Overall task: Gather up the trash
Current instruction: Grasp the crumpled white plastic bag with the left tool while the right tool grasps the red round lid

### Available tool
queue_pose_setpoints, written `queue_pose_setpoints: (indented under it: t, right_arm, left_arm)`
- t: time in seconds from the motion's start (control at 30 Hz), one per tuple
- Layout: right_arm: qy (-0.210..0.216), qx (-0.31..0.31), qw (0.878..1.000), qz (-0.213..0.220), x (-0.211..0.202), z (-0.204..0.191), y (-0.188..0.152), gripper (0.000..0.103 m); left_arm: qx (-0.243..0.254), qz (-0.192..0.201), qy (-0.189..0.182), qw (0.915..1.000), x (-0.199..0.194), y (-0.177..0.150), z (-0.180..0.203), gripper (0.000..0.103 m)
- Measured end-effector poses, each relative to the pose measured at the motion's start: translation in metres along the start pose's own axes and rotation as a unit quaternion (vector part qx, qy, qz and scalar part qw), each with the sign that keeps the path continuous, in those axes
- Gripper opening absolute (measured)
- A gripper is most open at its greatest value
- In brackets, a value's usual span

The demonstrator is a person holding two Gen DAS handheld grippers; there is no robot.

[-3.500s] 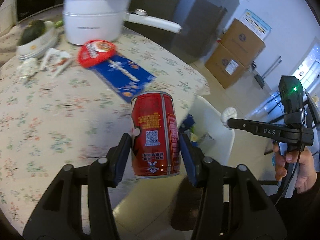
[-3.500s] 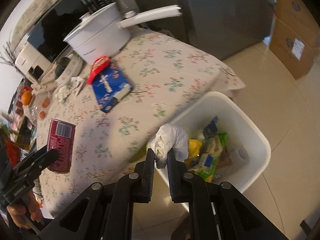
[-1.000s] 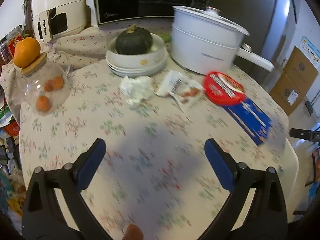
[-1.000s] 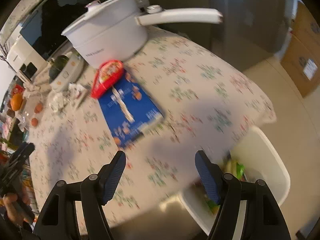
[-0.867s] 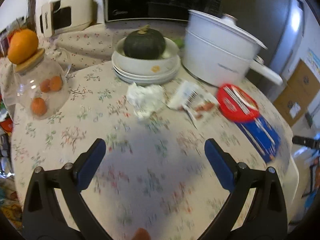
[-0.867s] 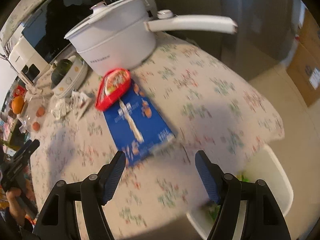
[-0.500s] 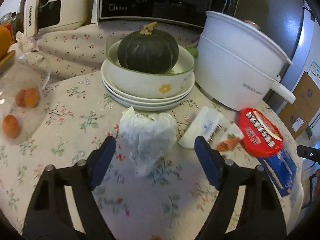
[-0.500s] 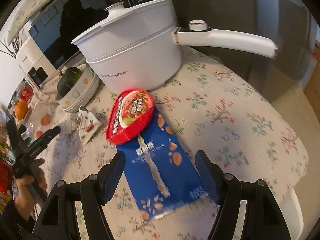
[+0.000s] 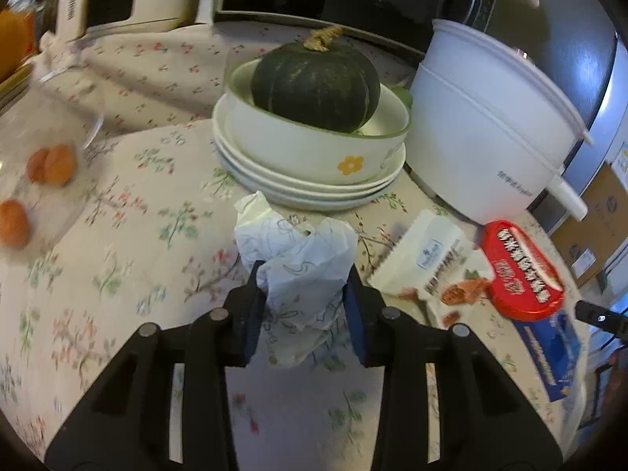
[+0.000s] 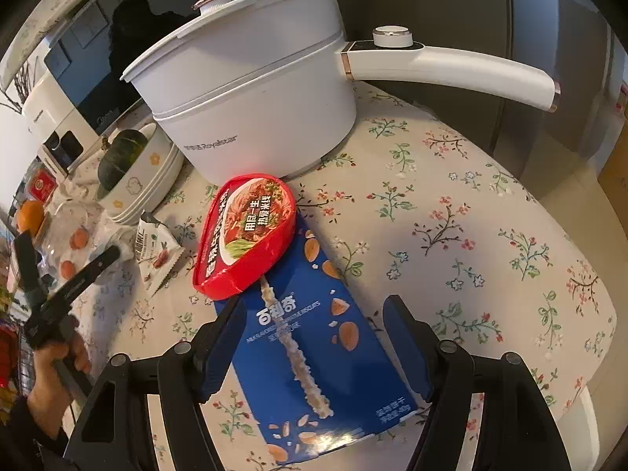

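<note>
While the left gripper (image 9: 304,306) closes its jaws on the crumpled tissue (image 9: 298,263) on the desk (image 9: 129,235), the right gripper (image 10: 314,349) hangs released astride the blue biscuit box (image 10: 314,357).

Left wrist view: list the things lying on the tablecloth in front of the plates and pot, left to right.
Crumpled paper wad → torn white snack wrapper → red noodle-cup lid → blue biscuit box.
</note>
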State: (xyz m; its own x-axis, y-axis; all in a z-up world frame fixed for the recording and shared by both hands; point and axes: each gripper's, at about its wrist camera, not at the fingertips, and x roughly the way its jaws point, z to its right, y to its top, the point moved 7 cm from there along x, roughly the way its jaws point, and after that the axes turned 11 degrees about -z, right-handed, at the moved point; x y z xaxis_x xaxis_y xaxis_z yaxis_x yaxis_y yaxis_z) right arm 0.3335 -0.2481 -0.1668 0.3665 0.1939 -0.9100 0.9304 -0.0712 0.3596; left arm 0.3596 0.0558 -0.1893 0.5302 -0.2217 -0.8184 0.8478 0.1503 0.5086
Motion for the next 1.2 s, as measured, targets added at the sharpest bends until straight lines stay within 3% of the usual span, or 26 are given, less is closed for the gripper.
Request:
queue_pose_setpoints:
  t: [0.17, 0.3, 0.5, 0.6, 0.67, 0.73, 0.77, 0.9, 1.2]
  right_arm:
    - [0.040, 0.019, 0.999, 0.017, 0.001, -0.013, 0.002, 0.073]
    - [0.060, 0.035, 0.997, 0.018, 0.014, -0.024, 0.004, 0.072]
    - [0.072, 0.050, 0.995, 0.039, 0.024, -0.036, 0.010, 0.062]
    - [0.079, 0.066, 0.994, 0.043, 0.029, -0.040, 0.014, 0.051]
    - [0.080, 0.078, 0.993, 0.043, 0.032, -0.041, 0.017, 0.036]
    - [0.087, 0.090, 0.991, 0.045, 0.032, -0.044, 0.018, 0.031]
    - [0.095, 0.092, 0.990, 0.048, 0.030, -0.045, 0.017, 0.025]
    - [0.109, 0.074, 0.990, 0.058, 0.013, -0.061, 0.012, 0.017]
    - [0.111, 0.035, 0.991, 0.071, -0.050, -0.078, -0.012, 0.016]
  left_arm:
    - [-0.021, -0.001, -0.015, 0.9997, -0.034, -0.022, -0.001, 0.037]
    - [0.013, -0.008, -0.003, 0.9999, -0.056, -0.041, 0.004, 0.037]
    - [0.042, -0.017, 0.014, 0.9988, -0.080, -0.064, -0.006, 0.037]
    - [0.042, -0.024, 0.018, 0.9986, -0.085, -0.073, -0.016, 0.037]
    - [0.043, -0.029, 0.023, 0.9984, -0.086, -0.077, -0.019, 0.037]
    - [0.044, -0.034, 0.027, 0.9981, -0.086, -0.080, -0.021, 0.037]
    - [0.043, -0.034, 0.029, 0.9981, -0.086, -0.081, -0.022, 0.037]
    - [0.046, -0.034, 0.031, 0.9979, -0.095, -0.086, -0.018, 0.037]
    - [0.064, -0.016, 0.022, 0.9976, -0.143, -0.101, 0.010, 0.037]
